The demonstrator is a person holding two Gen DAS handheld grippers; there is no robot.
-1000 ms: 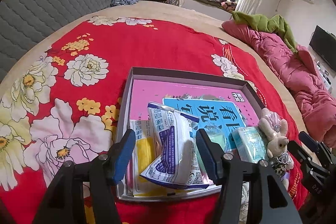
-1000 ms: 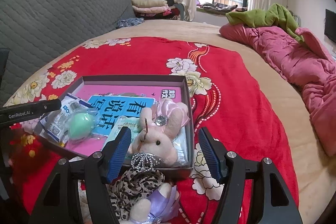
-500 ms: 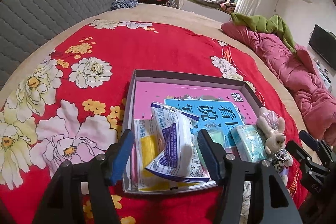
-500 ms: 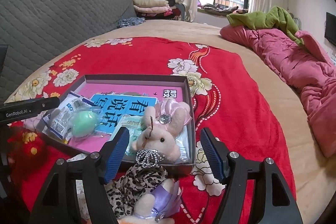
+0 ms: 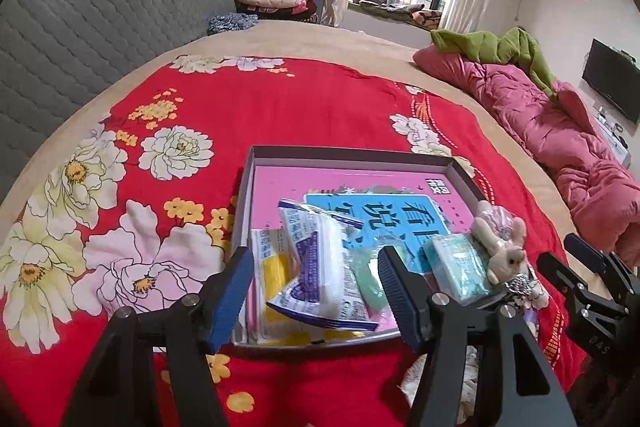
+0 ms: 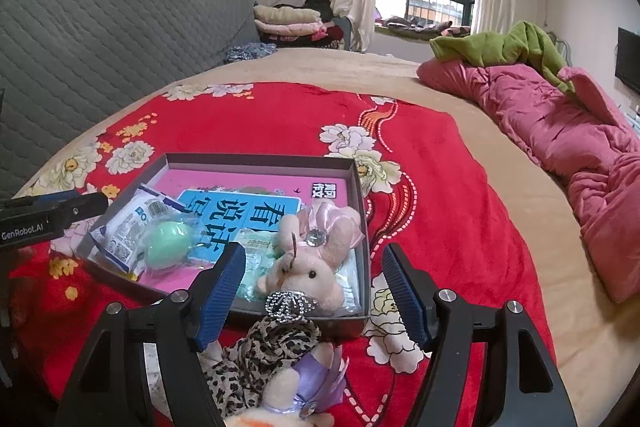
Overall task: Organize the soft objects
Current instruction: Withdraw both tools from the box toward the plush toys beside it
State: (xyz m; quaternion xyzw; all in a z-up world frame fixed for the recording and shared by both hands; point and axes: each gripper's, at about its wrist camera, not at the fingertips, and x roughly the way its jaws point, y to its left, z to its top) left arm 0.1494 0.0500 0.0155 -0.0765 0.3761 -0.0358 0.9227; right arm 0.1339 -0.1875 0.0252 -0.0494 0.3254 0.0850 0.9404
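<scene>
A shallow grey box lies on the red floral blanket, with a pink and blue book on its floor. In it lie a white and blue packet, a green soft egg, a teal tissue pack and a pink plush rabbit. A leopard-print plush lies outside the box, between my right fingers. My left gripper is open and empty over the box's near edge. My right gripper is open and empty.
The red floral blanket covers the tan bed. A rumpled pink quilt and a green cloth lie at the right. A grey padded headboard stands at the left. Folded clothes are stacked at the back.
Both grippers have drawn back and risen a little from the box, so more of the bed shows. Both stay open. The objects have not moved.
</scene>
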